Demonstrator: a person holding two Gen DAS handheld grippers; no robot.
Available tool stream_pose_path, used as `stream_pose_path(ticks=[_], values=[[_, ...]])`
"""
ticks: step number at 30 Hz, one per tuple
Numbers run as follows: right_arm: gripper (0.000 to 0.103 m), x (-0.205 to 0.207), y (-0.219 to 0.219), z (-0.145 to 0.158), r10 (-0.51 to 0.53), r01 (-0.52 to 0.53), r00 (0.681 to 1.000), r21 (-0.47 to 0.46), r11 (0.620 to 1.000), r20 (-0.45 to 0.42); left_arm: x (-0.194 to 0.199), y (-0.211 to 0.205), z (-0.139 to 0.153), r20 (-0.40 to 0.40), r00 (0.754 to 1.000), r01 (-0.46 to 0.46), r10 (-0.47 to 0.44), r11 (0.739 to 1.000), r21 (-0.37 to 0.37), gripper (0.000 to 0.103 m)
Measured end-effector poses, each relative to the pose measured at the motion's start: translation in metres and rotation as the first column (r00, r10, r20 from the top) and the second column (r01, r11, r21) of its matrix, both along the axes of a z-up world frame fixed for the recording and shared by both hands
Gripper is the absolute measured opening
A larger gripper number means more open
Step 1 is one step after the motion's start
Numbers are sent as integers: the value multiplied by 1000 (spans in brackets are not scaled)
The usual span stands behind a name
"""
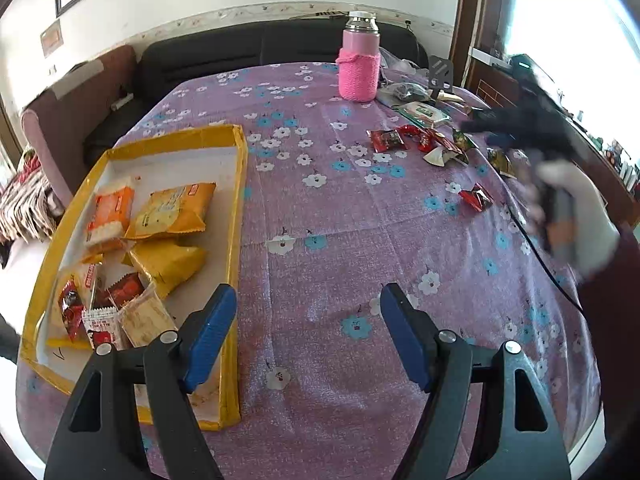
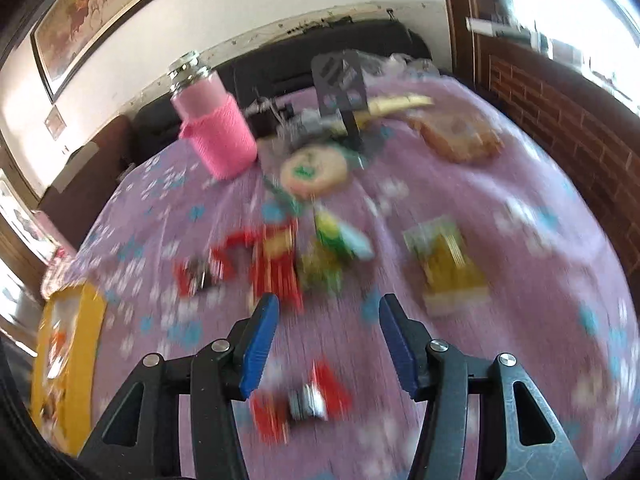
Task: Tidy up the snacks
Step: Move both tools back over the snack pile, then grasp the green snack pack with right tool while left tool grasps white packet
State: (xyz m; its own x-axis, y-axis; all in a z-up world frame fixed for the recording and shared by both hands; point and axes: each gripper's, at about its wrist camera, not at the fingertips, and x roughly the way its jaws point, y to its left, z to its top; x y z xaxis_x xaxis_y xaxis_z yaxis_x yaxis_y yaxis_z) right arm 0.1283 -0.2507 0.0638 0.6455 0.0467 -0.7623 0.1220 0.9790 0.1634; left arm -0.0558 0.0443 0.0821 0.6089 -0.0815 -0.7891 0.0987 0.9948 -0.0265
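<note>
A yellow cardboard tray (image 1: 236,208) on the left of the table holds several orange, yellow and red snack packs (image 1: 172,212). My left gripper (image 1: 308,336) is open and empty, hovering by the tray's right wall. Loose red and green snack packets (image 1: 416,142) lie at the far right, and one red packet (image 1: 476,197) lies alone. My right gripper (image 2: 326,344) is open and empty above a red packet (image 2: 304,400); this view is motion-blurred. Red packets (image 2: 276,264), green ones (image 2: 332,252) and a yellow pack (image 2: 452,268) lie ahead of it. The tray (image 2: 92,312) shows at the left.
A pink-sleeved bottle (image 1: 359,64) stands at the table's far side, also in the right wrist view (image 2: 216,128). A black phone stand (image 1: 441,74), a round wrapped biscuit (image 2: 314,172) and a bread bag (image 2: 460,138) sit behind the packets. A sofa (image 1: 224,56) is beyond.
</note>
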Motion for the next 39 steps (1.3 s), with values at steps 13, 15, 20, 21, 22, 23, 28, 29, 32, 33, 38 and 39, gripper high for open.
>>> stream_pose_path(ticks=[13, 15, 20, 21, 22, 23, 28, 29, 32, 33, 38, 39], values=[[29, 44, 48, -38, 113, -144, 971, -136, 980, -210, 9, 8, -17, -44, 999, -17, 16, 999, -33, 74], [29, 24, 59, -37, 194, -216, 953, -76, 973, -232, 8, 7, -18, -50, 999, -13, 11, 999, -40, 74], [27, -29, 75, -24, 403, -387, 885, 110, 915, -235, 2, 7, -13, -39, 999, -3, 1, 999, -45, 74], [31, -40, 69, -16, 381, -368, 903, 99, 925, -199, 1, 8, -11, -35, 999, -2, 0, 999, -46, 74], [38, -51, 63, -9, 348, -339, 921, 82, 937, -172, 0, 7, -10, -32, 1000, -2, 1, 999, -48, 74], [42, -59, 56, -5, 324, -317, 934, 70, 946, -152, 0, 7, -10, -31, 1000, -2, 1, 999, -50, 74], [49, -81, 32, -8, 265, -253, 956, 102, 962, -129, -4, 2, -11, -48, 999, 8, -13, 995, -97, 74], [49, -79, 33, -8, 266, -253, 955, 110, 961, -130, -5, 1, -12, -46, 999, 10, -15, 994, -107, 74], [49, -78, 48, -17, 278, -259, 955, 170, 951, -101, 1, -3, -18, -94, 996, -5, -4, 995, -99, 74], [49, -74, 57, -23, 280, -255, 954, 198, 946, -110, 2, -3, -17, -96, 995, -6, -5, 993, -115, 74], [49, -62, 88, -32, 242, -225, 965, 158, 962, -97, 8, -3, -11, -75, 997, -19, 11, 994, -107, 74], [48, -59, 93, -37, 230, -215, 967, 134, 967, -112, 11, -4, -11, -75, 997, -16, 8, 994, -106, 74]])
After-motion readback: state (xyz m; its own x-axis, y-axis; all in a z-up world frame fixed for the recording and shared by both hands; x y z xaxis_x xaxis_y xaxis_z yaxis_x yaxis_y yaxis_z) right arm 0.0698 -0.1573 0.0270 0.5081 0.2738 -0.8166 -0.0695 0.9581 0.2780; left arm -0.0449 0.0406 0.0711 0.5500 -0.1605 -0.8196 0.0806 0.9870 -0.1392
